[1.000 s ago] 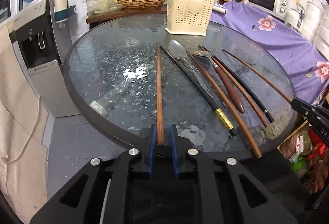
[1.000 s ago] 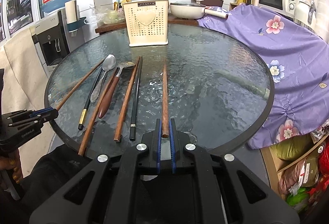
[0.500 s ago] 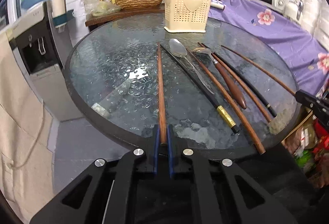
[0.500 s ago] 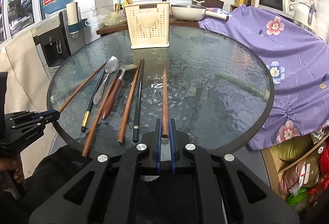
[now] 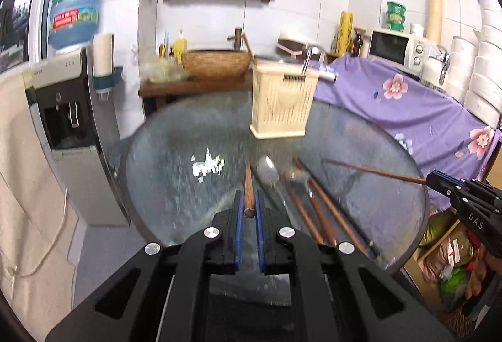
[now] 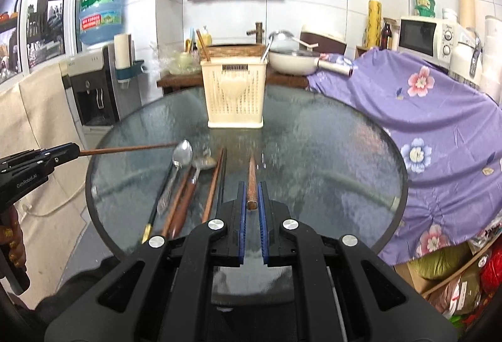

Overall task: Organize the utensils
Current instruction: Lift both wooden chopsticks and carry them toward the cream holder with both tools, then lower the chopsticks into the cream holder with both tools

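Note:
My left gripper is shut on the near end of a brown wooden chopstick, held above the round glass table. My right gripper is shut on a second brown chopstick, also lifted. Each gripper shows in the other's view, with its stick jutting over the table: the right gripper and the left gripper. On the glass lie a metal spoon, a wooden-handled spoon, and brown and black chopsticks. A cream perforated utensil basket stands upright at the table's far side.
A water dispenser stands left of the table. Purple flowered cloth covers furniture on the right, touching the table's edge. Behind the basket, a wooden counter holds a woven bowl and a white pan. Bags sit low on the right.
Both grippers have risen and tilted up, each lifting its brown chopstick off the glass. The other utensils stay where they lay.

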{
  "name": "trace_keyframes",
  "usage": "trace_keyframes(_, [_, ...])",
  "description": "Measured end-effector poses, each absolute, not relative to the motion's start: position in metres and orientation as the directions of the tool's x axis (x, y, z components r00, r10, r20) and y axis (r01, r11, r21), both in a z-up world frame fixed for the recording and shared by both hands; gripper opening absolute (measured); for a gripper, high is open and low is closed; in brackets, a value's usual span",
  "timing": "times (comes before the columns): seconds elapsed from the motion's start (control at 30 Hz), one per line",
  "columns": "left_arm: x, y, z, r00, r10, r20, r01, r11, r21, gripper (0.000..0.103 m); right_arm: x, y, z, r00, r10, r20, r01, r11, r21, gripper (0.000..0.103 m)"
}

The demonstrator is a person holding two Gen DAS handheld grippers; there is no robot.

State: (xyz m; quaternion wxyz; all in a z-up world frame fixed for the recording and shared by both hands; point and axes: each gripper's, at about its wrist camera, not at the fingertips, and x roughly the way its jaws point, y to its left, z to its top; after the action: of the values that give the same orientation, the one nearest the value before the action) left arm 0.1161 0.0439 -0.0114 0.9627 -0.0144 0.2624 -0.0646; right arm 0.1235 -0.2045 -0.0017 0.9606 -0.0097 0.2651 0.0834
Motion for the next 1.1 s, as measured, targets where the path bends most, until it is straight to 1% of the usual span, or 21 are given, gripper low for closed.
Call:
trace_keyframes(0.23, [0.126, 0.045, 0.012, 0.874, -0.156, -0.459, 0.136, 0.988, -0.077, 0.007, 0.134, -0.208, 0.02, 0.861, 0.177, -0.477, -0.185, 0.982, 0.031, 0.008])
trace_keyframes(0.3, [0.13, 0.043, 0.017, 0.88, -0.156, -0.449, 0.143, 0.988, -0.063, 0.007, 0.138, -0.207, 0.025, 0.863, 0.182, -0.471, -0.192, 0.981, 0.028, 0.008])
trace_keyframes(0.47, [0.138, 0.045, 0.025, 0.881, -0.176, -0.44, 0.156, 0.984, -0.083, 0.007, 0.146, -0.205, 0.034, 0.864, 0.197, -0.463, -0.211, 0.977, 0.023, 0.008])
trace_keyframes(0.83, [0.164, 0.041, 0.053, 0.887, -0.201, -0.415, 0.197, 0.979, -0.054, 0.007, 0.172, -0.214, 0.052, 0.841, 0.243, -0.483, -0.243, 0.968, 0.064, 0.008])
trace_keyframes(1.1, [0.199, 0.036, 0.081, 0.875, -0.237, -0.421, 0.246, 0.969, -0.035, 0.007, 0.212, -0.221, 0.083, 0.805, 0.295, -0.515, -0.29, 0.952, 0.092, 0.008])
